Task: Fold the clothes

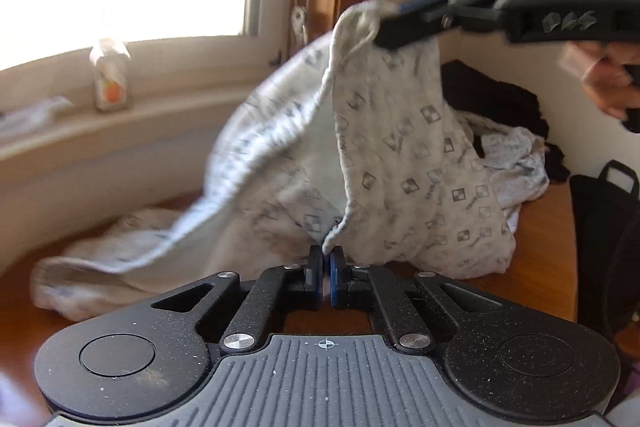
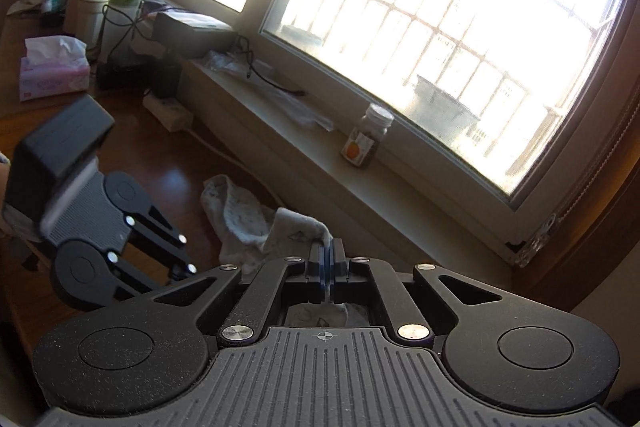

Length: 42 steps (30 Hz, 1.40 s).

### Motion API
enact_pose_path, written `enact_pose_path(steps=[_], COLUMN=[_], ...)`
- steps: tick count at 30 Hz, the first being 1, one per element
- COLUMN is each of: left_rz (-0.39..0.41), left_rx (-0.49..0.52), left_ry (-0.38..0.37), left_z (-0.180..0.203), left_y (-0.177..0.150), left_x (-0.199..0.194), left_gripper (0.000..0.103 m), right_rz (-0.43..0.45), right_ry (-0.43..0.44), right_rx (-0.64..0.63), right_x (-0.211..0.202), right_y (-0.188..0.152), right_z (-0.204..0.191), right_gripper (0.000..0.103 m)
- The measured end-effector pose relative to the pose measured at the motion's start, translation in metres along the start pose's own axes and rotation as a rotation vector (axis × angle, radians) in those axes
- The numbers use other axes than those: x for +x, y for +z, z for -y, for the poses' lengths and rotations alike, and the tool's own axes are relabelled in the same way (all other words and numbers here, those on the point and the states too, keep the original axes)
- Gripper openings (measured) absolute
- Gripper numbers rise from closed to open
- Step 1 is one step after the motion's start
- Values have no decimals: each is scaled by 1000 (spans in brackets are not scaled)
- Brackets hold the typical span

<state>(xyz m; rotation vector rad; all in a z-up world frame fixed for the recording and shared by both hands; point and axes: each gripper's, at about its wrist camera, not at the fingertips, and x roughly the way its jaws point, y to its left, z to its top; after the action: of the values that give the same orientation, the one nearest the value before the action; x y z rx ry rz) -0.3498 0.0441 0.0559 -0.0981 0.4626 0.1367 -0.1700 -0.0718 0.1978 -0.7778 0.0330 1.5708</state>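
A: How were the jaws?

B: Both pairs were pinched closed on the soft pale-grey garment printed with small dark squares (image 1: 404, 147). The left gripper (image 1: 327, 269) clamped a corded hem; the right gripper (image 2: 329, 269) held another edge higher.

A: And the rest?

B: It draped, blurred, onto the glossy brown wooden table (image 1: 536, 227). A crumpled clothes heap (image 1: 516, 155) lay behind, partly hidden.
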Motion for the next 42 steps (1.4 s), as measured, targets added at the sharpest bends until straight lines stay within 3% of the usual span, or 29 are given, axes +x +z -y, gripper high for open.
enact_pose_path(steps=[5, 10, 12, 16, 17, 18, 19, 34, 39, 42], left_rz=[78, 170, 139, 89, 85, 88, 89, -68, -110, -138], left_rx=[18, 35, 48, 36, 27, 15, 4, -108, -151, -167], left_ry=[58, 101, 94, 96, 98, 97, 97, 131, 102, 64], left_z=[-17, -31, -33, -36, -37, -40, -43, -85, -86, -78], left_y=[17, 33, 33, 26, 25, 24, 23, -17, -24, -34], left_x=[-70, -148, -159, -158, -158, -159, -160, -84, -62, -50], left_gripper=[3, 3, 3, 6, 13, 15, 15, 15, 15, 28], right_rz=[29, 87, 99, 94, 97, 96, 97, 6, -9, -20], right_ry=[21, 109, 141, 178, 180, 176, 178, 159, 182, 196], right_rx=[7, 27, 18, -11, -8, -5, -5, 3, 14, 19], right_x=[-4, -16, -18, -15, -15, -15, -15, 1, 12, 18], right_y=[10, 27, 33, 39, 40, 40, 41, 12, 3, -3], right_z=[-4, -19, -29, -43, -44, -44, -44, -36, -43, -47], right_gripper=[3, 3, 3, 6, 12, 19, 20, 20, 20, 20])
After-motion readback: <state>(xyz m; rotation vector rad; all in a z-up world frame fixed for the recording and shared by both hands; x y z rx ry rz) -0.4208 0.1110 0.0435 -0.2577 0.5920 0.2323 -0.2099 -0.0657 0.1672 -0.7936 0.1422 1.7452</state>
